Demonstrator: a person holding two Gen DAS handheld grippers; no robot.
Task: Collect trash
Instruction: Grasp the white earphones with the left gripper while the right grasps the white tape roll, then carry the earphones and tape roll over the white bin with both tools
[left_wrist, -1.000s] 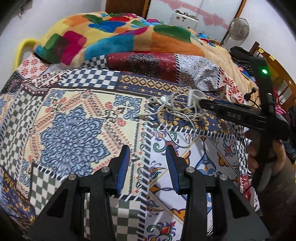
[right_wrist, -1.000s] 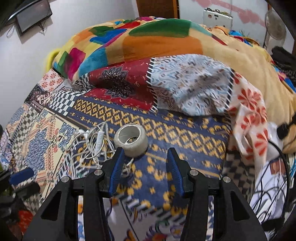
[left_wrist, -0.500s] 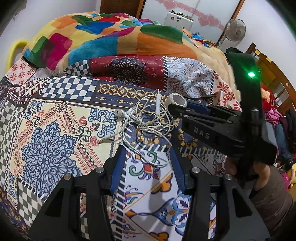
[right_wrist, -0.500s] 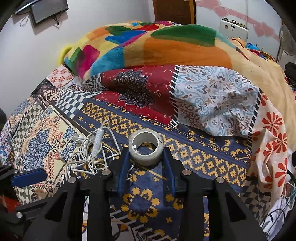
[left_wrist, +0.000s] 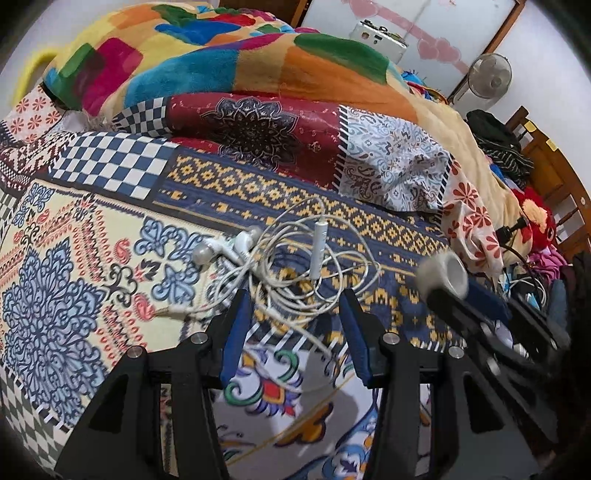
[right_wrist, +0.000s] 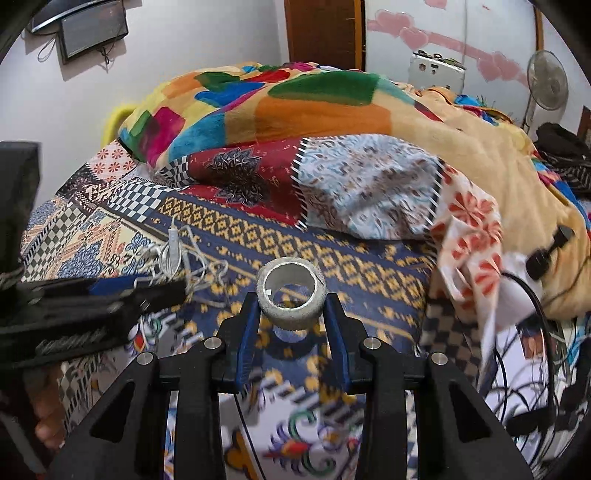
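Tape roll (right_wrist: 291, 299) sits clamped in right hand-held gripper (right_wrist: 291, 314).

Bed covered by a thin printed patchwork cotton sheet (left_wrist: 110, 236); matt, smooth weave, lightly creased. Behind it, a thick multicoloured fleece blanket (left_wrist: 229, 62), plush and fuzzy, no sheen.

Tangled white plastic earphone cable (left_wrist: 295, 266): smooth, slightly glossy cord, with hard glossy buds and inline remote.

Grey-white tape roll (right_wrist: 291, 293): dull, rough, grainy outer face; pale cardboard-like inner core, matt.

Left black plastic tool (left_wrist: 291, 317) and right black plastic tool (right_wrist: 291, 325): matt moulded bodies, blue rubbery-looking pads, small bright metal screw heads.

Brown wooden door (right_wrist: 325, 33), smooth, faint gloss. White painted wall (right_wrist: 184, 55), matt.
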